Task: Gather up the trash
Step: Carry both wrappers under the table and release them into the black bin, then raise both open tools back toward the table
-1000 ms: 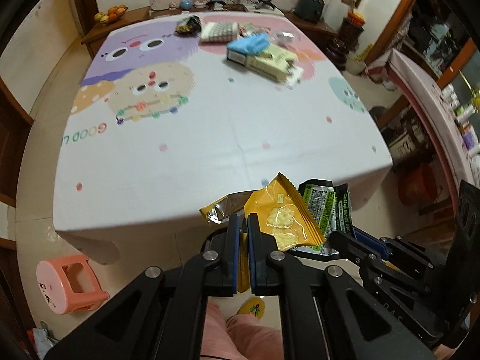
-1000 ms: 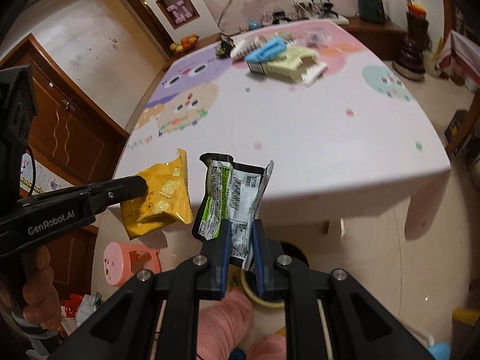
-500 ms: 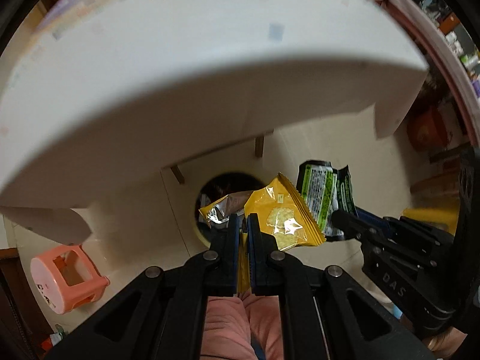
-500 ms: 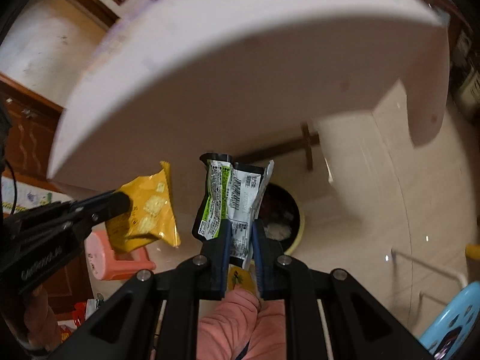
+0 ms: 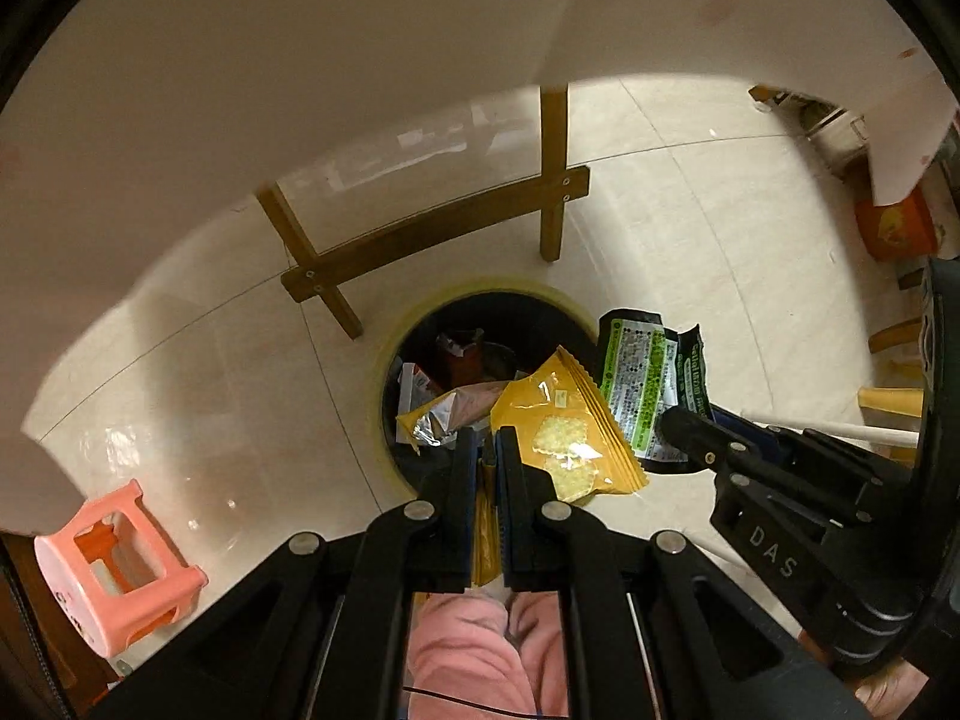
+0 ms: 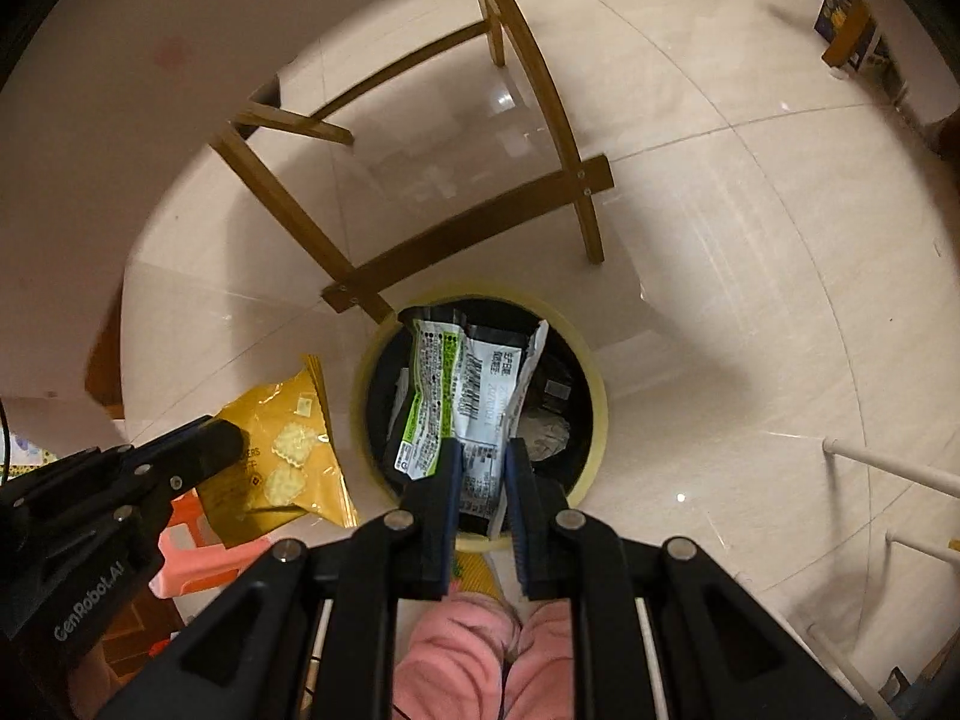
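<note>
My left gripper (image 5: pixel 487 444) is shut on a yellow cracker wrapper (image 5: pixel 564 426) and holds it over the near edge of a round bin (image 5: pixel 480 294) with a pale yellow rim and a black liner. My right gripper (image 6: pixel 485 456) holds a green, white and black wrapper (image 6: pixel 462 396) over the same bin (image 6: pixel 591 372); its jaws stand a little apart around the wrapper. Several wrappers lie inside the bin. The right gripper and its wrapper (image 5: pixel 642 384) show at the right of the left wrist view. The left gripper and yellow wrapper (image 6: pixel 288 450) show at the left of the right wrist view.
The bin stands on a pale tiled floor under the table, whose cloth (image 5: pixel 300 90) hangs above. Wooden table legs and crossbars (image 5: pixel 432 228) stand just behind the bin. A pink stool (image 5: pixel 114 564) is at the left. The person's pink-clad knees (image 6: pixel 474 660) are below the grippers.
Both grippers have dropped from table height to the floor under the table and now hold their wrappers over the bin. The right gripper's jaws have parted slightly.
</note>
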A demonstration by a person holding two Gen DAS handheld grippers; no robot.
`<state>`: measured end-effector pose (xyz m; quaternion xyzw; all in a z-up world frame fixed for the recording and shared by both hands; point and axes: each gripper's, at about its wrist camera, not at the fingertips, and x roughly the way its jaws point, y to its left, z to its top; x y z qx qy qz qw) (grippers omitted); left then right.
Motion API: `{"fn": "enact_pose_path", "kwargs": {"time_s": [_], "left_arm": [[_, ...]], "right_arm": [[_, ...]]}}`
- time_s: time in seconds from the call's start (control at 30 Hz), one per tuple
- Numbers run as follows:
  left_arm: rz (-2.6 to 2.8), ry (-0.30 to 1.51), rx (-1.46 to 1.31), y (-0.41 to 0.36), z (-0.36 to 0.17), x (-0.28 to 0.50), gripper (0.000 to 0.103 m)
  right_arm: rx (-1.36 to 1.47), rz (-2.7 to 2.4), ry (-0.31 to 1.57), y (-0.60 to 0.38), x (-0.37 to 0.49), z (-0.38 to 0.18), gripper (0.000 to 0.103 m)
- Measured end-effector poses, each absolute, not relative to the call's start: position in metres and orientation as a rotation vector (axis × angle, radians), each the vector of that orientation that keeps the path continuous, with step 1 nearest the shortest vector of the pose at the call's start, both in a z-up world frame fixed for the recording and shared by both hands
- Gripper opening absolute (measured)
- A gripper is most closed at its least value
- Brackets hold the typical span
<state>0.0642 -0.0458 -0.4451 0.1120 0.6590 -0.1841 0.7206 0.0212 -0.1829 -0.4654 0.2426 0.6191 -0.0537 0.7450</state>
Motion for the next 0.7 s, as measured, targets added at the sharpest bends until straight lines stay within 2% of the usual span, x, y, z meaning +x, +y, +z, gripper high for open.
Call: {"fn": "enact_pose_path", "kwargs": {"time_s": [0.2,0.33,0.43,0.53,0.57,0.6,0.67,0.7], "left_arm": [[-0.417,1.459,0.269,-0.046,-0.479,0.069,0.004],[-0.425,1.464,0.274,-0.043,-0.496,0.072,0.009],[-0.43,1.458,0.283,-0.041,-0.495,0.071,0.018],[-0.434,1.454,0.287,-0.04,-0.493,0.07,0.037],[-0.433,1.453,0.285,-0.039,-0.492,0.07,0.047],[-0.43,1.448,0.283,-0.038,-0.491,0.07,0.051],[-0.423,1.435,0.281,-0.037,-0.488,0.07,0.051],[-0.421,1.435,0.28,-0.036,-0.488,0.071,0.052]], "right_arm": [[0.514,-0.124,1.377,-0.176,0.026,-0.499,0.016],[0.508,-0.132,1.381,-0.17,0.027,-0.512,0.018],[0.507,-0.129,1.372,-0.166,0.027,-0.515,0.018],[0.509,-0.133,1.381,-0.165,0.029,-0.518,0.018],[0.512,-0.136,1.386,-0.165,0.03,-0.519,0.02],[0.512,-0.139,1.39,-0.165,0.03,-0.518,0.022],[0.512,-0.146,1.39,-0.166,0.031,-0.519,0.037],[0.518,-0.148,1.387,-0.167,0.03,-0.518,0.04]]}}
